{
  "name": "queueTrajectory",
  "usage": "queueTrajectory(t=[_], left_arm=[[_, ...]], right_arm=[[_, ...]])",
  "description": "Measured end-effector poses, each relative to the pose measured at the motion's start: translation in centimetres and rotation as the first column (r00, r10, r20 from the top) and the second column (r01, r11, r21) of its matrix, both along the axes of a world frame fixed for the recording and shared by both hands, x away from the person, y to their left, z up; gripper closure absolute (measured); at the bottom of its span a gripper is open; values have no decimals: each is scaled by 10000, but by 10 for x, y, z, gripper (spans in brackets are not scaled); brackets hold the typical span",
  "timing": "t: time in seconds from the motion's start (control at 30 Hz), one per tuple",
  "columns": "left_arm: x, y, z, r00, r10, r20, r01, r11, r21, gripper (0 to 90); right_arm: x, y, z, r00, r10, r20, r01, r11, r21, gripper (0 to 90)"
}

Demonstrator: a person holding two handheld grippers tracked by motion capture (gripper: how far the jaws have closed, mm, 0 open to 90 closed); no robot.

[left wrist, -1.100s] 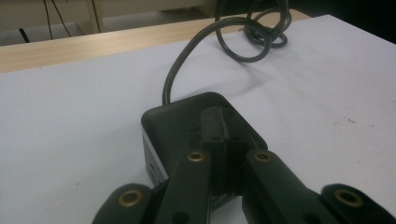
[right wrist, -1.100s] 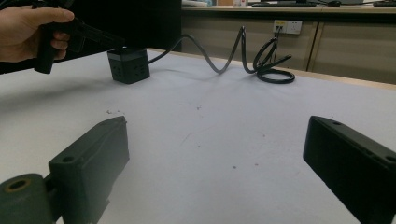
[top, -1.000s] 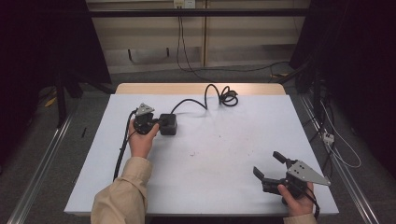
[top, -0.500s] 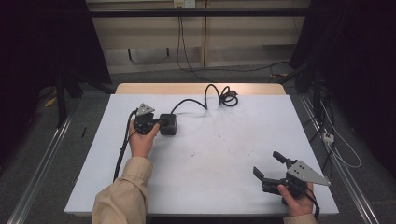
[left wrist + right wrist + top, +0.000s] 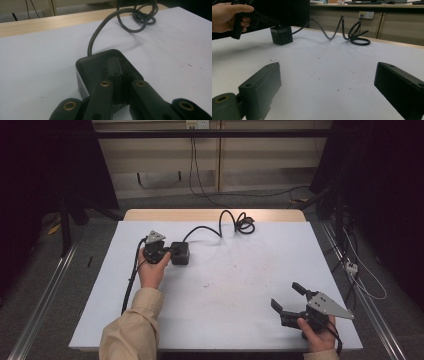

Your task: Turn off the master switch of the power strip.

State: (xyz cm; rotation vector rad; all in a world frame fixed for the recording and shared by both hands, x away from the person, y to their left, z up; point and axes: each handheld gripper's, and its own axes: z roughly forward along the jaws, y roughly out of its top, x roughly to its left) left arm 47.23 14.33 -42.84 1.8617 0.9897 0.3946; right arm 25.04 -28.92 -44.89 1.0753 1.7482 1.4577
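A black box [image 5: 180, 253] with a thick black cable [image 5: 242, 224] lies at the back left of the white table [image 5: 240, 320]. My left gripper [image 5: 169, 252] is shut, its tips resting against the box's top near edge. In the left gripper view the two jaws [image 5: 119, 62] are pressed together over the box [image 5: 95, 65], with nothing between them. My right gripper [image 5: 285, 295] is held low at the front right, wide open and empty. The right gripper view shows its jaws [image 5: 328, 72] spread apart, with the box [image 5: 281, 35] and the left gripper [image 5: 277, 24] far off.
The cable runs from the box to a loose coil [image 5: 358, 36] near the table's wooden back edge [image 5: 215, 215]. The left gripper's own cable [image 5: 131, 280] trails along the left side of the table. Metal rails flank the table on both sides.
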Motion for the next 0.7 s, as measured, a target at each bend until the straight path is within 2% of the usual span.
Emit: queueTrajectory(t=[0.4,0.7], left_arm=[[0,1,-1,9998,63,-165,-64,9999,-89,900],[0,0,-1,10000,58,-37,-58,10000,-29,900]], right_arm=[[0,0,0,10000,60,-1,-60,10000,-57,64],[0,1,0,10000,83,-3,-83,9999,-83,64]])
